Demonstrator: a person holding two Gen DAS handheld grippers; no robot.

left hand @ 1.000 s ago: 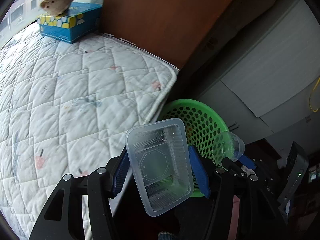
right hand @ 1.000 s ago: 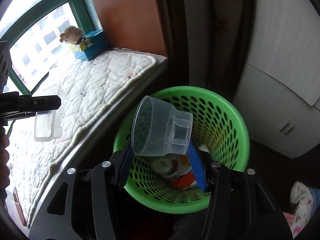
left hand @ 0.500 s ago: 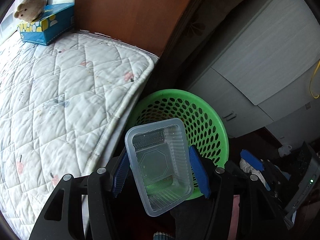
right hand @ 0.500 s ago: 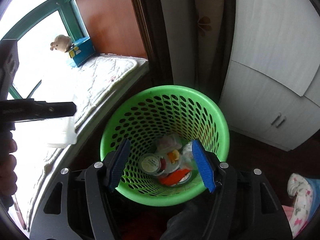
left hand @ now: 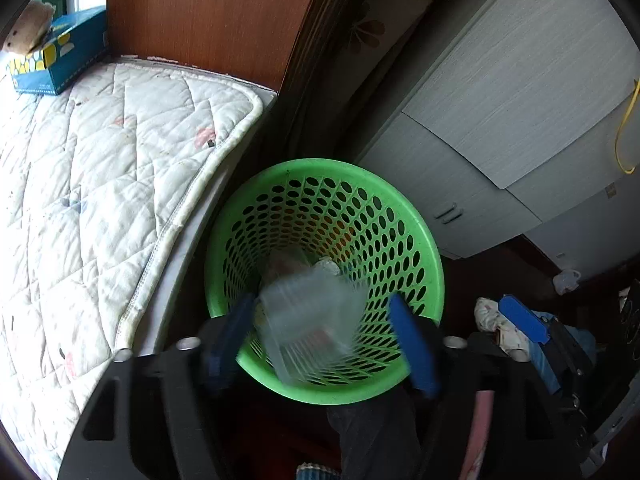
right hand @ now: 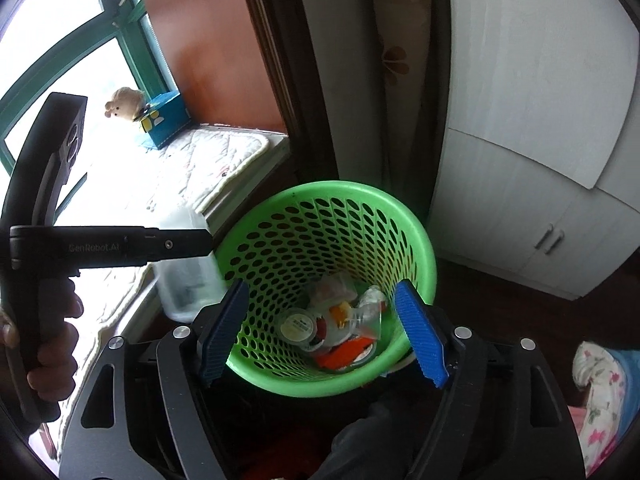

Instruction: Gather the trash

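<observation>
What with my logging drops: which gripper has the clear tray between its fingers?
The left gripper: a blurred clear tray shows between its spread fingers, over the green basket. The right gripper frames only the basket.

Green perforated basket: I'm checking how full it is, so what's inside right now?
The green perforated basket holds a round white lid, orange wrappers and crumpled clear plastic on its floor. Anything beneath that pile is covered.
</observation>
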